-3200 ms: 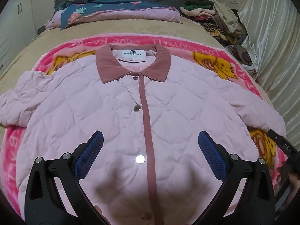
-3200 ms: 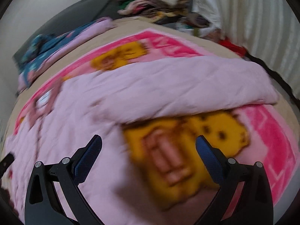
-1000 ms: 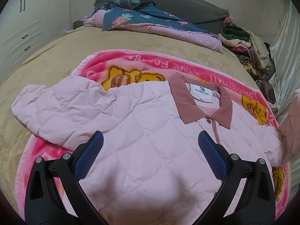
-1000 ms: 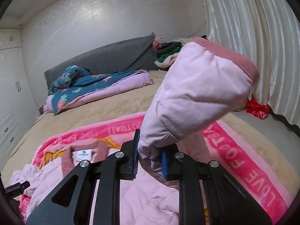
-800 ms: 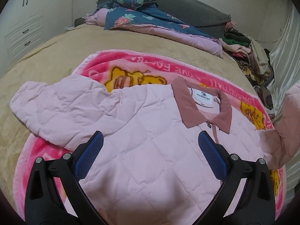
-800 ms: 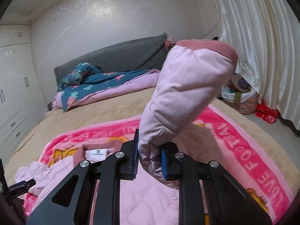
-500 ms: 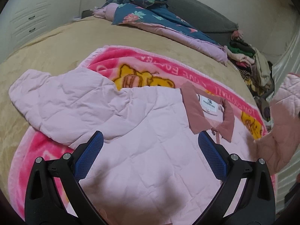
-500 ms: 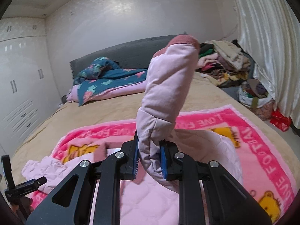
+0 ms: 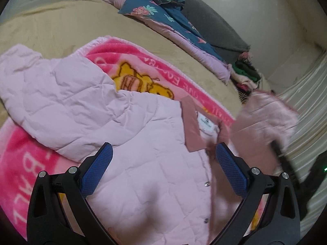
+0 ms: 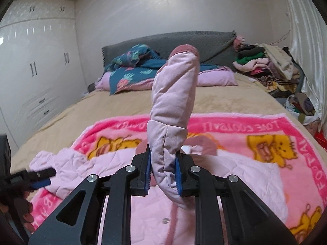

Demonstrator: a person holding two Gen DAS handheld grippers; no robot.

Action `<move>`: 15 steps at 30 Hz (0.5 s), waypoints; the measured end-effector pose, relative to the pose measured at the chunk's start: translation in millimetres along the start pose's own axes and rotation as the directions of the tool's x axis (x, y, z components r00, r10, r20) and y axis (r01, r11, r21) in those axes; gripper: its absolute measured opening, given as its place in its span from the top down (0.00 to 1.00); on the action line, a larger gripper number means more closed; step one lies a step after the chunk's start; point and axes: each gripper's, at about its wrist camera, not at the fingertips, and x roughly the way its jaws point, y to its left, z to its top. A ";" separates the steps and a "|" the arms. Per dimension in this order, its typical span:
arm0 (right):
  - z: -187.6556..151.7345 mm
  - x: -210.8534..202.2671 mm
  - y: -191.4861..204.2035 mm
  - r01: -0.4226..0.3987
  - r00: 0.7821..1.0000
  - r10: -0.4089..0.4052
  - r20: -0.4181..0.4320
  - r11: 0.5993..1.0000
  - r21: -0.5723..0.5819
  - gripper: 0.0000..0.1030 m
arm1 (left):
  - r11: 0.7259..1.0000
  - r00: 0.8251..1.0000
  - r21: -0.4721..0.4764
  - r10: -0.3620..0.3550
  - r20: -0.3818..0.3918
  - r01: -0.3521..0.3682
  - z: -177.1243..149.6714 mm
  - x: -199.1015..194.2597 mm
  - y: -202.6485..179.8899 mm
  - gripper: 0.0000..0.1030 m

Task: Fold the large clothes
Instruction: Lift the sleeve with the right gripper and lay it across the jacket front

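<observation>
My left gripper [image 9: 163, 167] hung wide open over the pink quilted jacket [image 9: 143, 153], which lay front-up on the pink cartoon blanket [image 9: 18, 155]. At the right edge the jacket's other sleeve [image 9: 265, 118] was lifted, blurred.

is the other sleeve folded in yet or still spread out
Spread out: the far sleeve lies flat, untouched, while the right hand-held gripper lifts the near sleeve.
</observation>
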 end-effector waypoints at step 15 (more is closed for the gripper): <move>-99.1 59.9 73.9 -0.118 0.967 0.065 -0.246 0.972 -0.205 0.68 | 0.970 0.977 -0.135 -0.208 -0.047 0.200 -5.9 22.8 14.4 0.08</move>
